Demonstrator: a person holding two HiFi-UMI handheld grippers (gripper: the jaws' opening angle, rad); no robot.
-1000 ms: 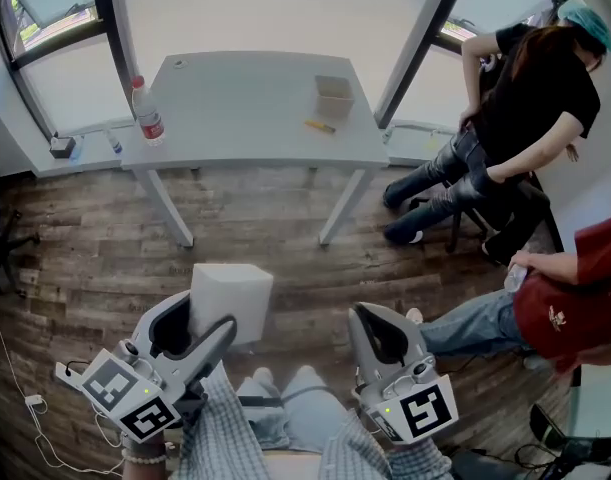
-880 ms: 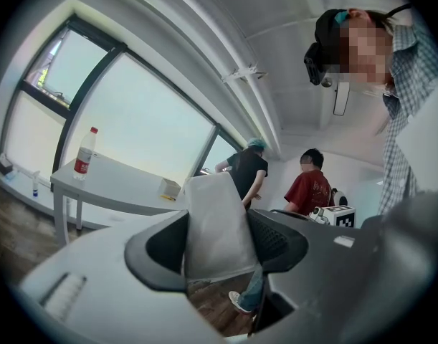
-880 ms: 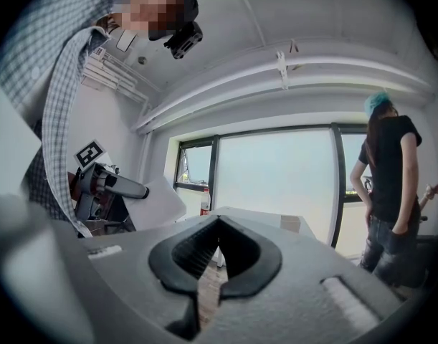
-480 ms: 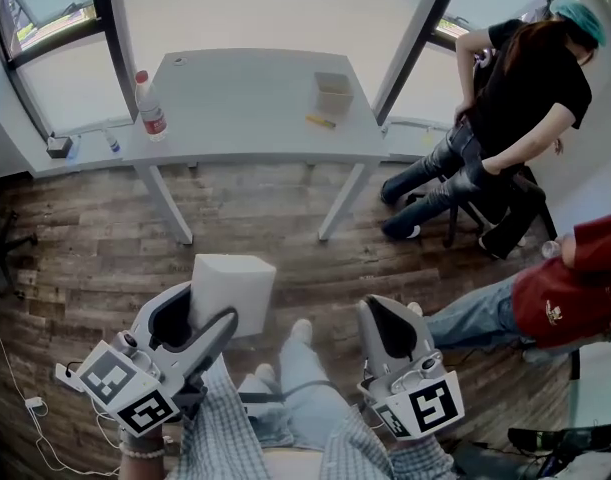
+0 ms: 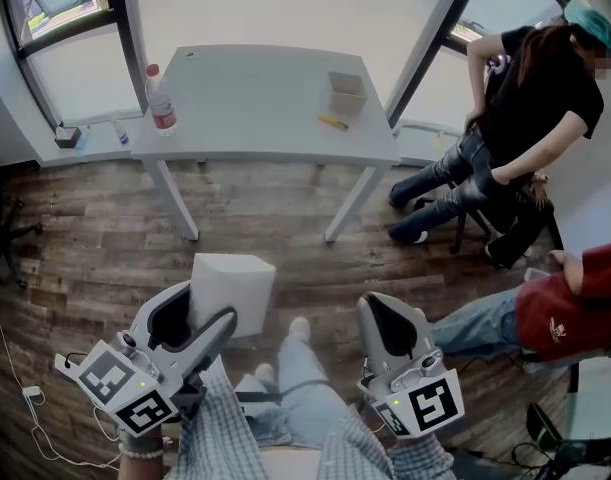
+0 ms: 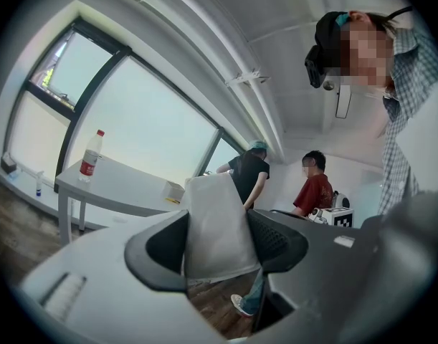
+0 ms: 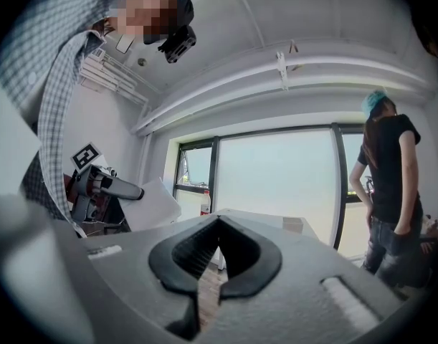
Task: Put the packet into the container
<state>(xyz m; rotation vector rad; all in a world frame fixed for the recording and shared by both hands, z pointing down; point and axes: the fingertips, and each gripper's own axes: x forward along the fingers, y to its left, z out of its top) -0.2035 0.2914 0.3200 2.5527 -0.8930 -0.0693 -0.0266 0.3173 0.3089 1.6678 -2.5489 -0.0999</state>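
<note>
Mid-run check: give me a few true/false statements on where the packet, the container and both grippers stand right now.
1. The left gripper is clamped on the white packet. True.
2. The right gripper grips the packet too. False: its jaws are shut on nothing.
3. The packet lies inside the container. False: the container stands on the table, well away from the packet, which is held over the floor.
4. A bottle stands upright on the table. True.
</note>
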